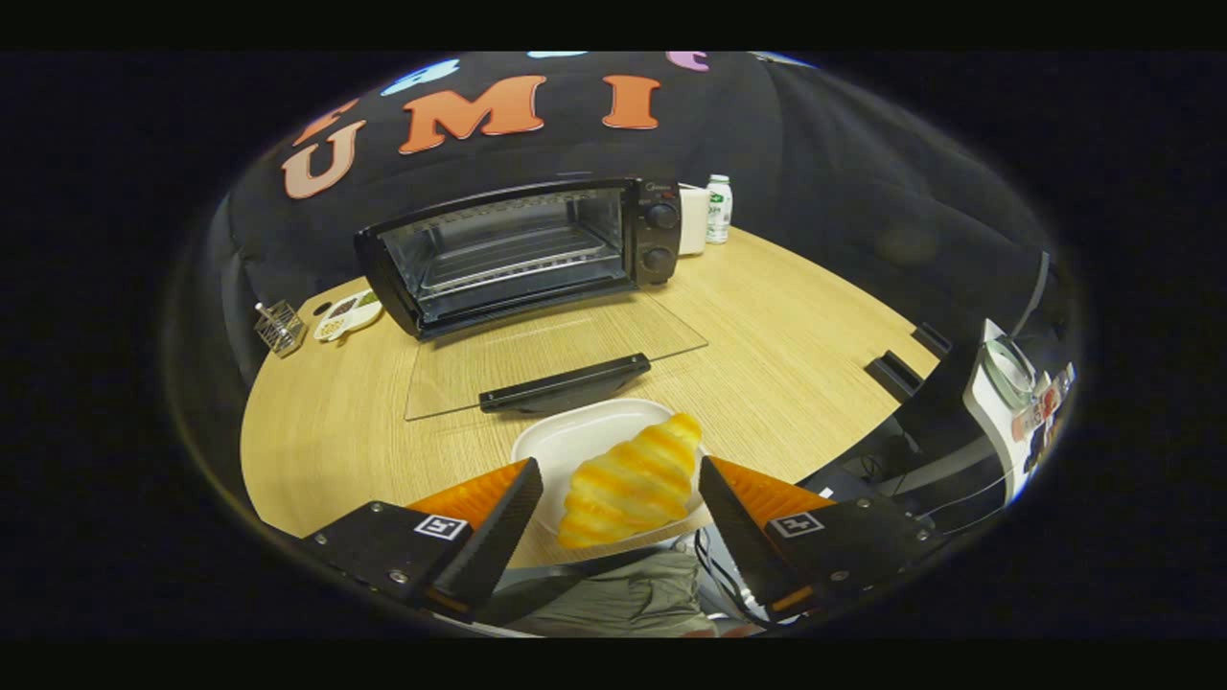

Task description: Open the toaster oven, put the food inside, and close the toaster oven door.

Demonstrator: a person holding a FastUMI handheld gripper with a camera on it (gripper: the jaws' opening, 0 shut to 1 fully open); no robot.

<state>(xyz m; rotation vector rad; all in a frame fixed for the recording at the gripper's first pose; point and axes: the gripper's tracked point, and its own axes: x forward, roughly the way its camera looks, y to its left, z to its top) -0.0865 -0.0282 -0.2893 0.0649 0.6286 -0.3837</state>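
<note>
— So, what is the hand-held gripper at?

— Its fingers stand wide apart, holding nothing. The croissant sits between them, with a clear gap on each side, so neither finger touches it.

— And what does the croissant rest on?

— A white plate, at the near edge of the counter. The croissant lies over the plate's near right part, pointing away and to the right.

— Where is the oven?

— Beyond the fingers, at the back of the counter and a little to the left. The oven is open: its glass door lies flat on the counter, reaching toward the gripper. The door's dark handle is just beyond the plate's far rim, near it; whether they touch I cannot tell.

— Anything inside?

— A wire rack, bare as far as I can see. Two knobs sit one above the other on the oven's right side.

— What else is on the counter?

— A small bottle and a white box just right of the oven. Left of the oven lie a small dish and, further left, a little wire holder.
</note>
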